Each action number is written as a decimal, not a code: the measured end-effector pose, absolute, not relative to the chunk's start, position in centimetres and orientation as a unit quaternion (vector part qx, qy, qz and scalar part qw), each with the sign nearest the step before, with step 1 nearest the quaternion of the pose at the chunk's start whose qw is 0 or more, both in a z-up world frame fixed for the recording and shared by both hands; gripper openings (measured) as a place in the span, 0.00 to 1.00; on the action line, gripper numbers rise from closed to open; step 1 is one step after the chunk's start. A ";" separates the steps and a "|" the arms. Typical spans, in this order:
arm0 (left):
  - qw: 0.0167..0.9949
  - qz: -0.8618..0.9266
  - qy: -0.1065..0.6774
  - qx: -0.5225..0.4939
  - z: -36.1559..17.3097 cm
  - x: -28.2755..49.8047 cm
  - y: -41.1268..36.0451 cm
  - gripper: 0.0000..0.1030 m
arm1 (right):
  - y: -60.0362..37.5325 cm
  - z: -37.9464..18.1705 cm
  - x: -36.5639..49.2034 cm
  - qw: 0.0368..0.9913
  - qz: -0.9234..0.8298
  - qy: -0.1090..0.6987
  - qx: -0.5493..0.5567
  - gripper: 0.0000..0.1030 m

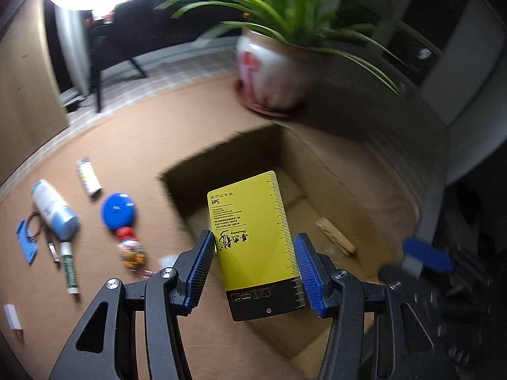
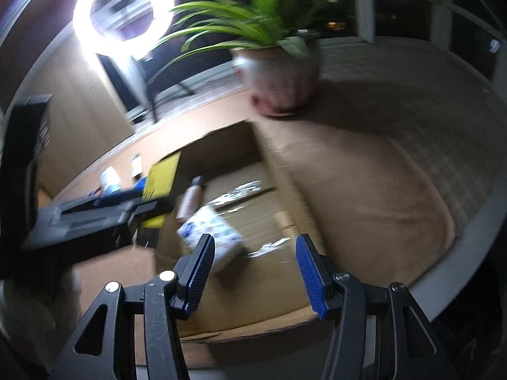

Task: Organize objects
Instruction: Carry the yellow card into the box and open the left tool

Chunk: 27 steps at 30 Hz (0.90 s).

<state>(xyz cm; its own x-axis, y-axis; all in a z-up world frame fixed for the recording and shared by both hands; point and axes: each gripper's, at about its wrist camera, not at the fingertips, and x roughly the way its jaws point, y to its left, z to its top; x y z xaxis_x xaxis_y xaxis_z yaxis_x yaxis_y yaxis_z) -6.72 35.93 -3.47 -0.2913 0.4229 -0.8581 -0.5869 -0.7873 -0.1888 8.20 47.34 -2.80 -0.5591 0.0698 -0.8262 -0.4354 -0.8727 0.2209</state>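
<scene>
A yellow and black card (image 1: 255,240) with a ruler edge stands between the fingers of my left gripper (image 1: 253,269), above an open cardboard box (image 1: 342,190). The blue pads (image 1: 202,269) stand wide apart, with a small gap on the left side of the card. From the right wrist view the card (image 2: 160,180) shows at the left gripper's tip over the box's left side. My right gripper (image 2: 253,272) is open and empty above the box (image 2: 317,209). Inside lie a white patterned packet (image 2: 210,232) and a wooden piece (image 1: 336,236).
On the brown table left of the box lie a blue-capped toy figure (image 1: 122,221), a white and blue bottle (image 1: 54,210), a small white tube (image 1: 88,175), a green marker (image 1: 69,269) and a blue card (image 1: 27,240). A potted plant (image 1: 269,69) stands behind the box. A ring light (image 2: 123,12) glares at the back.
</scene>
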 end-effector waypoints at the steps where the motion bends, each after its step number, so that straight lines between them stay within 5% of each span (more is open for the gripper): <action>1: 0.322 0.796 0.086 -0.505 -3.5 -6.1 36.5 0.54 | 48.2 -2.8 8.6 0.160 0.857 0.209 -0.444 0.48; 7: 0.344 0.790 0.105 -0.496 -3.1 -3.8 37.9 0.57 | 50.2 -2.7 9.5 0.189 0.851 0.220 -0.438 0.48; 9: 0.345 0.787 0.106 -0.501 -3.1 -3.7 37.8 0.67 | 50.2 -2.7 9.4 0.189 0.851 0.220 -0.437 0.48; 27: 0.271 0.818 0.058 -0.504 -3.0 -6.1 28.1 0.67 | 44.6 -1.7 5.9 0.110 0.870 0.202 -0.437 0.48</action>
